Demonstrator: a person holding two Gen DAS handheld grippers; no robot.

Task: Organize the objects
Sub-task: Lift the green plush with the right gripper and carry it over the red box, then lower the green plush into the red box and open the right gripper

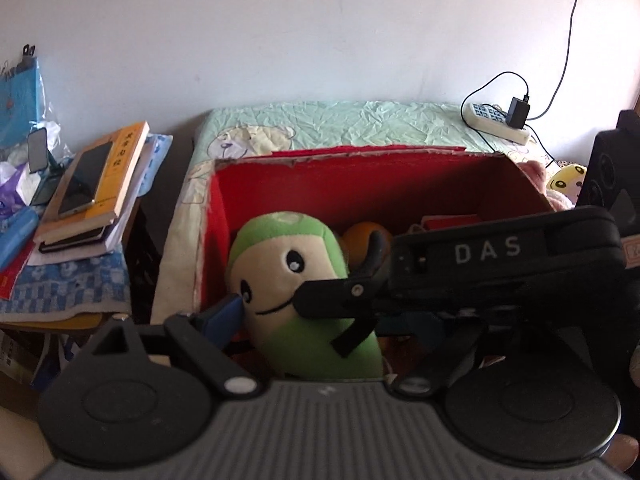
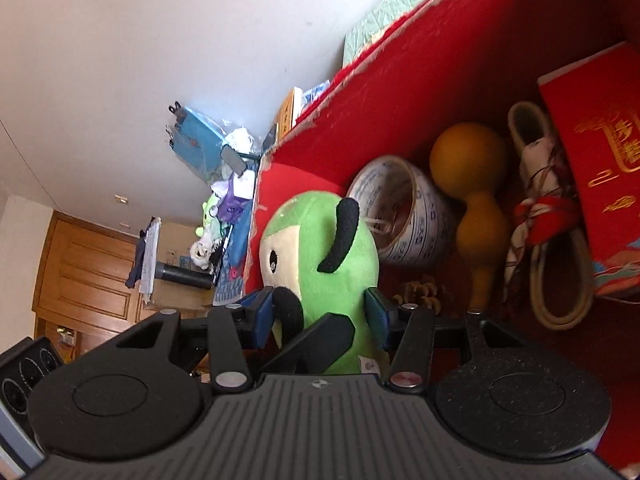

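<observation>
A green and cream plush toy (image 2: 320,264) is seen at the centre of the right wrist view, standing inside a red box (image 2: 400,92) whose wall runs from the upper right down toward the middle of the frame. The right gripper (image 2: 320,316) is clamped on the toy's lower body, one blue pad (image 2: 256,316) pressed at its left side and the other at its right side. To the right of the toy, inside the box, a roll of printed tape (image 2: 404,220) is seen just beside it, then an orange gourd-shaped object (image 2: 472,184), a bundle of red and white cloth with a cream strap (image 2: 540,216), and a red packet with gold lettering (image 2: 600,152) at the far right. In the left wrist view the same toy (image 1: 288,276) is shown at lower centre in the box (image 1: 360,184), with the body of the right gripper (image 1: 480,264) crossing from the right edge to the toy's face. Of the left gripper (image 1: 276,312) only the left blue pad (image 1: 224,312) is visible, at the toy's left cheek; its other finger is hidden, so whether the jaws press on the toy cannot be told. A stack of books with a phone on top (image 1: 92,184) is seen at the left, and a power strip (image 1: 496,120) at the upper right on a pale green quilt (image 1: 340,120).
</observation>
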